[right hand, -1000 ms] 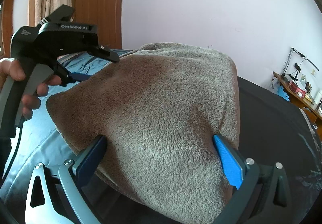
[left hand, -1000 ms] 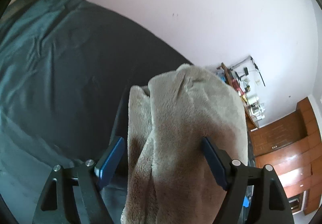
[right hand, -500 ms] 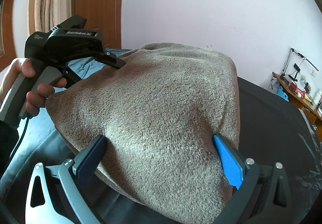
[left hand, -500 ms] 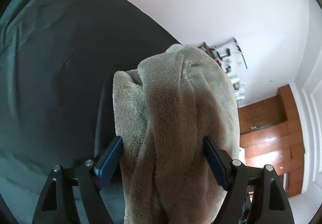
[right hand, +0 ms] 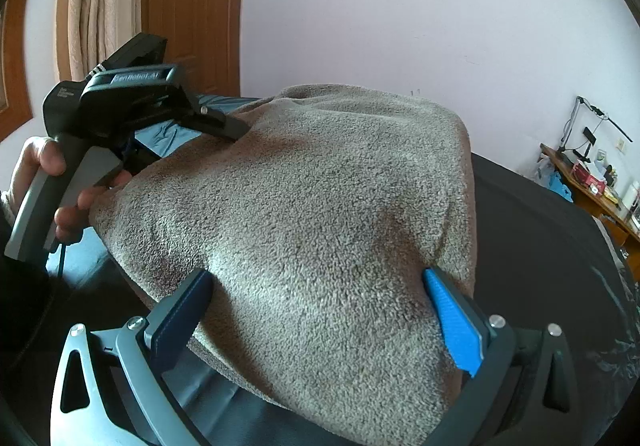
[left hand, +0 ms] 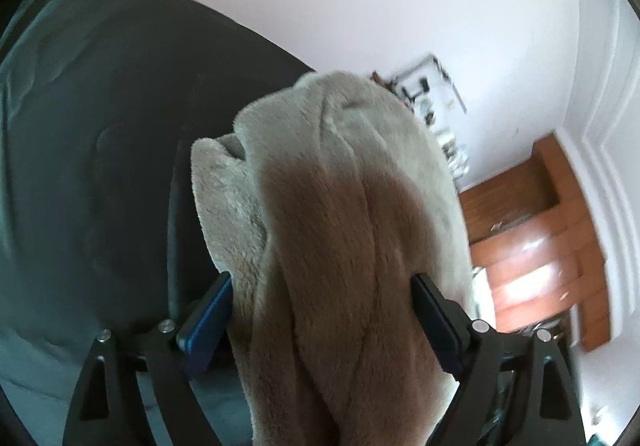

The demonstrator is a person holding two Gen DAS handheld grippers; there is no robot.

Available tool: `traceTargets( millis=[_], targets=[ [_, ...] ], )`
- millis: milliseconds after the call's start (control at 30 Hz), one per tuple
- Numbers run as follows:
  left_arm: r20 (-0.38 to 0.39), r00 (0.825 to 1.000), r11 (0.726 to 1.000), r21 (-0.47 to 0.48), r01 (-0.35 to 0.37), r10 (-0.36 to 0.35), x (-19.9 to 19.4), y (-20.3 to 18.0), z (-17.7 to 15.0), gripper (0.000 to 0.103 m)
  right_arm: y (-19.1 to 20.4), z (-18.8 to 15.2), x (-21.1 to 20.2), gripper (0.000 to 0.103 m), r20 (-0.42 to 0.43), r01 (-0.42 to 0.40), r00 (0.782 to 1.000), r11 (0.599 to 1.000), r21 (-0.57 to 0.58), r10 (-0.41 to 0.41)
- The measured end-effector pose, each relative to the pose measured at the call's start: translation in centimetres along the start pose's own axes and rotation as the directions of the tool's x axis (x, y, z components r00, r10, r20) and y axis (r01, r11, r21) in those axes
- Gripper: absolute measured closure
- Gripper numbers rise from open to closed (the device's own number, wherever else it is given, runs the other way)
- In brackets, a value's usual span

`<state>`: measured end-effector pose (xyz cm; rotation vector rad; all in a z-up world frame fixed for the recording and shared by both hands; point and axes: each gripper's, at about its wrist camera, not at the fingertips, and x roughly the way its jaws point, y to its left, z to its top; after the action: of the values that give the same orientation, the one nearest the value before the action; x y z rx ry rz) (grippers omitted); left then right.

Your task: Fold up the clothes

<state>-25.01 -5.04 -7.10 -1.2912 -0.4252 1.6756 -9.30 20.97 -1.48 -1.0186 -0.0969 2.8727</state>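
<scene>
Fleece garment (right hand: 320, 230), bunched thick, held above the dark bed cover (left hand: 100, 165) near its far edge. Clamped in the right gripper (right hand: 320, 310); left gripper (left hand: 320, 306) opening, fleece between its fingers. Mid-fold, apparently releasing; next, lower and flatten on the bed.

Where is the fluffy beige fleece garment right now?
The fluffy beige fleece garment fills the middle of both wrist views, bunched between the right gripper and the opening left gripper, above the dark bedcover.

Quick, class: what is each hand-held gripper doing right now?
Left hand-held gripper: opening, fleece garment between its jaws.
Right hand-held gripper: closed on the same garment.
</scene>
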Motion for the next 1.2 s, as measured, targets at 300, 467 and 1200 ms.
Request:
traceTargets(
  millis=[300,467,1200],
  targets=[
    [-0.014,1.000,1.000,0.016,0.001,-0.001,0.1,-0.5,-0.2,0.014,-0.6,-0.1,-0.5,0.000,0.015,-0.041,0.999,0.999,0.019,0.041],
    [-0.014,1.000,1.000,0.018,0.001,-0.001,0.7,-1.3,0.4,0.014,-3.6,0.9,-1.8,0.000,0.036,-0.154,0.988,0.980,0.124,0.151],
    [-0.033,0.999,0.999,0.021,0.029,-0.029,1.4,-1.9,0.9,0.014,-14.9,2.2,7.5,0.000,-0.037,-0.378,0.870,0.716,0.587,0.491]
  ],
)
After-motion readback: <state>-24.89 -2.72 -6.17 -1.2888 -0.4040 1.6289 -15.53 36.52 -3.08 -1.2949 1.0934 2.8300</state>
